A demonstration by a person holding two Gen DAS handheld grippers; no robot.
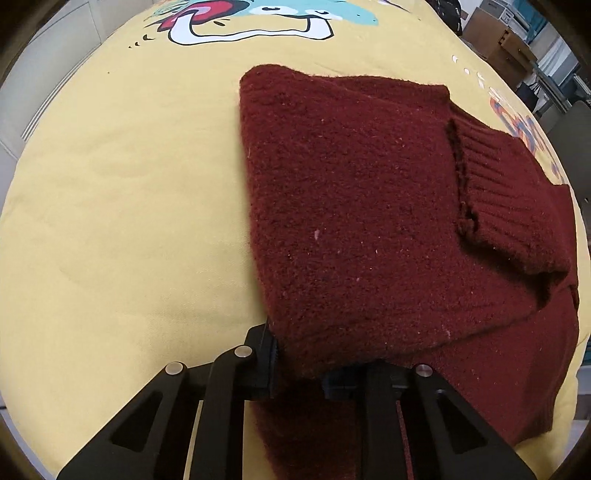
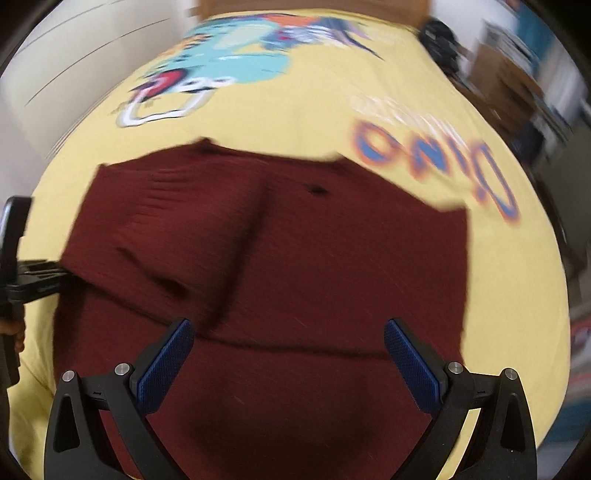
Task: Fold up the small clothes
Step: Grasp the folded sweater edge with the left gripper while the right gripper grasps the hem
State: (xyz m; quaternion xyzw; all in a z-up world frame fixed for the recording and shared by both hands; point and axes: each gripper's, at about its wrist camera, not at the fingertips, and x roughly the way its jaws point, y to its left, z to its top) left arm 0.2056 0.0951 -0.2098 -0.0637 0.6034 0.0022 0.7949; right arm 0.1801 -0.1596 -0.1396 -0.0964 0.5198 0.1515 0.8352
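Observation:
A dark red knitted sweater [image 1: 351, 206] lies partly folded on a yellow printed cloth [image 1: 122, 206]. Its ribbed cuff [image 1: 509, 199] rests on top at the right. My left gripper [image 1: 301, 358] is shut on the sweater's near left corner, and the knit bunches between the black fingers [image 1: 264, 354]. In the blurred right wrist view the sweater [image 2: 295, 258] fills the middle. My right gripper [image 2: 288, 332] hovers above it, open, with nothing between its blue pads [image 2: 410, 365]. The left gripper [image 2: 26, 284] shows at that view's left edge, at the sweater's side.
The yellow cloth carries a cartoon print [image 1: 251, 22] at the far side and orange-blue lettering [image 2: 436, 158] to the right. Cardboard boxes and shelves [image 1: 513, 40] stand beyond the far right corner. A hand [image 2: 14, 332] holds the left gripper's handle.

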